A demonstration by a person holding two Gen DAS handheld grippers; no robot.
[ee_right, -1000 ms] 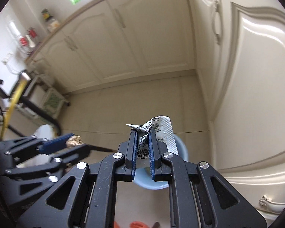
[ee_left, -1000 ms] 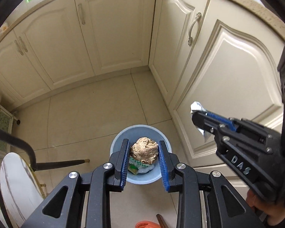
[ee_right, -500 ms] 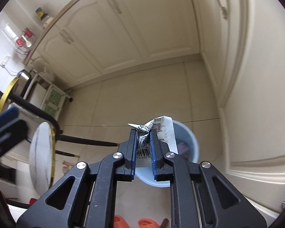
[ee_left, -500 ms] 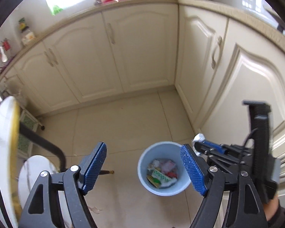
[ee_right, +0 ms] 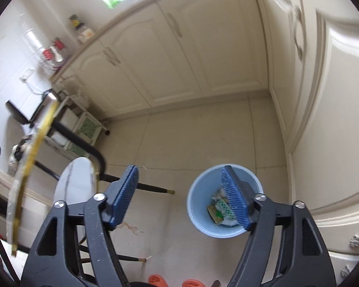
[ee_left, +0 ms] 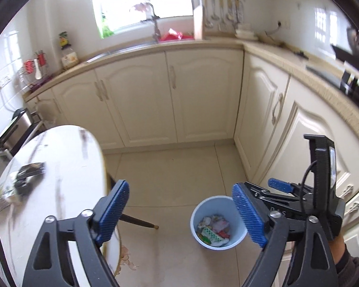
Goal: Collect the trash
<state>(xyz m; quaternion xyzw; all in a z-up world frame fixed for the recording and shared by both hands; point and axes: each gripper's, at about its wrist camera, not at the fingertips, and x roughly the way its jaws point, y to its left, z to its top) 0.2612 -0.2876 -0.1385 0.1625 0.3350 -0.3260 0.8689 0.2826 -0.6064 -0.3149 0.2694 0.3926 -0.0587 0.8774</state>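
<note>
Both my hand-held grippers hang spread wide and empty above the floor: the left hand-held gripper (ee_left: pixel 179 211) and the right hand-held gripper (ee_right: pixel 180 195). The trash (ee_left: pixel 214 230) lies in the blue bin (ee_left: pixel 195 217), standing near the right cabinets (ee_left: pixel 306 143). More wrappers (ee_left: pixel 19 184) wait on the table (ee_left: pixel 64 167) at left; bare floor lies between.

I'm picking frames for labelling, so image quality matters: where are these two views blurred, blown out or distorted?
Left wrist view: the window is blown out, the table and the items on it are smeared, and the fisheye bends the counter; the bin stays fairly sharp. Right wrist view: the cabinets and table rim are motion-blurred, while the bin reads clearly.
</note>
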